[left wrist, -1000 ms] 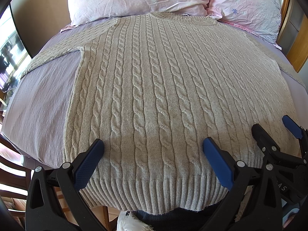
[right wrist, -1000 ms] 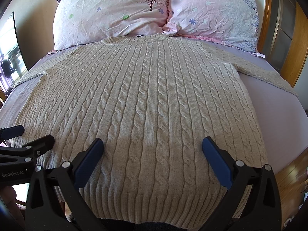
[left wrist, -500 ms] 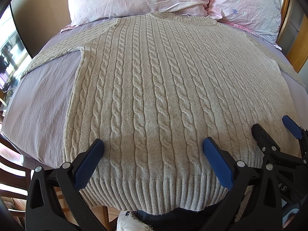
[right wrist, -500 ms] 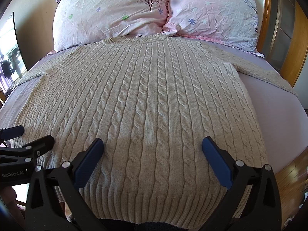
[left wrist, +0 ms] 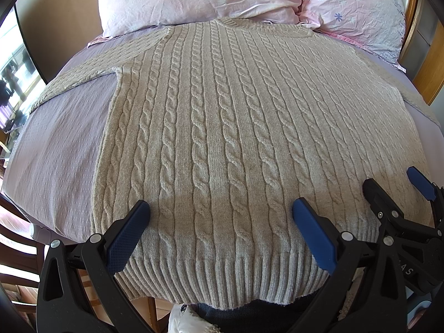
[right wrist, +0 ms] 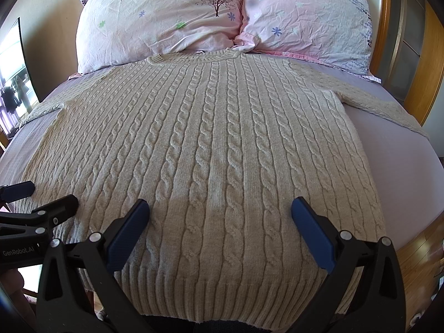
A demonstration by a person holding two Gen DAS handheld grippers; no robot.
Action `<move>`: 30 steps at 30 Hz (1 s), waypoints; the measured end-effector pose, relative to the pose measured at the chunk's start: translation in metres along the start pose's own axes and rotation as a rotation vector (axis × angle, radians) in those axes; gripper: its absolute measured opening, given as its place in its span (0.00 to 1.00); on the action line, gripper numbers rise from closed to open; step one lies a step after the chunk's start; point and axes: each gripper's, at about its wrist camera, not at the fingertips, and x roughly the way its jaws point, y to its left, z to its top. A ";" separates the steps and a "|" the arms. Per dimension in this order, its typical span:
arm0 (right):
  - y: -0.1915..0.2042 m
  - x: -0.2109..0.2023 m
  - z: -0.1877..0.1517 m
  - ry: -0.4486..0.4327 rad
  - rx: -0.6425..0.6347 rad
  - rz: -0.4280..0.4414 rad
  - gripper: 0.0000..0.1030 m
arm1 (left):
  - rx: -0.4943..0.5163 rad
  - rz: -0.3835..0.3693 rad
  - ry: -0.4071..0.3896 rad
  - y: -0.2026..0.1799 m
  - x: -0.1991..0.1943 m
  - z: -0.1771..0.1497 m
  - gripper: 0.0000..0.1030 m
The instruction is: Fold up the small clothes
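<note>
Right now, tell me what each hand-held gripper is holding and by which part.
Nothing. The left hand-held gripper and right hand-held gripper are both open above the sweater near its hem.

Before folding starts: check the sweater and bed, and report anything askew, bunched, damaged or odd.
Nothing stands out. The cable-knit sweater lies flat on the bed sheet, collar at the pillows, sleeves spread to the sides. The left gripper and right gripper are open above the hem.

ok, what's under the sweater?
The sweater lies flat on a lilac bedsheet, which shows on both sides of it. Its collar end reaches the two pillows. What the knit covers is hidden. Both grippers, left and right, are open above the hem.
</note>
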 end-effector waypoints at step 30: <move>-0.016 -0.002 -0.008 -0.089 -0.089 0.120 0.98 | 0.026 -0.005 -0.044 -0.001 -0.001 -0.005 0.99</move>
